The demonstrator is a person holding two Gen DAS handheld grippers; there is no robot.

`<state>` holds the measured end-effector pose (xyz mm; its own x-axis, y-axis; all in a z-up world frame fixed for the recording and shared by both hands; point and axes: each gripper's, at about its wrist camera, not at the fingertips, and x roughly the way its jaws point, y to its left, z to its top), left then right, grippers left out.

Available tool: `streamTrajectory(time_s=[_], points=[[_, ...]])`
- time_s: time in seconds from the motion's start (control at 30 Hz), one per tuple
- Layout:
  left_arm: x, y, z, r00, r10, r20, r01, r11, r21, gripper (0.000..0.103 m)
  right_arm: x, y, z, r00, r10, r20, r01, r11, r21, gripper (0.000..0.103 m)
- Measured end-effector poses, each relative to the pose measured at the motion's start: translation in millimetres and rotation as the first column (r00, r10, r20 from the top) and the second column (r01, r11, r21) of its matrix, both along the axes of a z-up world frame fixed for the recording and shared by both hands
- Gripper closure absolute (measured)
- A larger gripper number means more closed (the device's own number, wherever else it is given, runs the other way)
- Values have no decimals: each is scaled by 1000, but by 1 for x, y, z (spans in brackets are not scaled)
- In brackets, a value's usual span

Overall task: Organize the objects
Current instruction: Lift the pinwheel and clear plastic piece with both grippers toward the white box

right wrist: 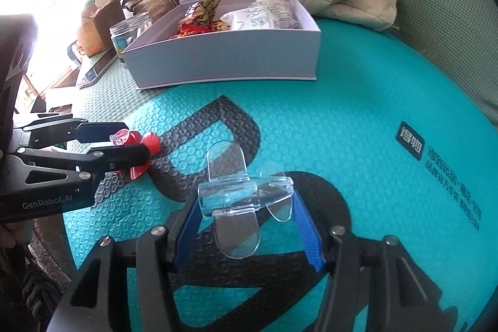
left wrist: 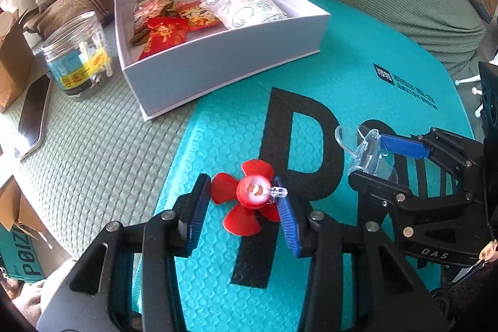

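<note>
Beyond the left gripper, up and to the left in the left wrist view, stands the open white box, the landmark here. Its lid is raised and it already holds red packets and white pouches. The left gripper is clamped on a red propeller toy, its blue pads pressing the blades on one side and the clear bulb on the other. The toy hangs over the teal mat, well short of the box's near wall. To the right, also short of the box, the right gripper carries a clear plastic plane. A clear jar stands just left of the box.

In the right wrist view the box lies straight ahead and above the right gripper. The jaws are closed on the clear plastic plane, with its body running crosswise between the pads and its wings pointing toward and away from the box. The left gripper shows at the left edge with the red toy pinched in it.

Both loads sit on the near side of the box (neither is over its opening yet). I judge that the coming move is a forward carry over the near wall; from these views I cannot tell which hand is nearer. The free floor inside looks to be at the box's near left corner.
</note>
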<state>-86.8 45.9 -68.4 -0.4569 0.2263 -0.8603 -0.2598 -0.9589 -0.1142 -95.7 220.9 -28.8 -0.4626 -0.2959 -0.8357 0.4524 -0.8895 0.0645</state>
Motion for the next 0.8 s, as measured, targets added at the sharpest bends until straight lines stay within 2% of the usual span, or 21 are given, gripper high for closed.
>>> streamTrajectory(time_s=[0.47,0.8], points=[[14,-26,13,999,47,-22,-47,999,1,62,6,-27,15,999,51,-4,-51,998,-32,44],[5,-36,33,997,71,-40,-70,997,20,62,-1,-39,41,994,92,-50,-94,995,-31,44]])
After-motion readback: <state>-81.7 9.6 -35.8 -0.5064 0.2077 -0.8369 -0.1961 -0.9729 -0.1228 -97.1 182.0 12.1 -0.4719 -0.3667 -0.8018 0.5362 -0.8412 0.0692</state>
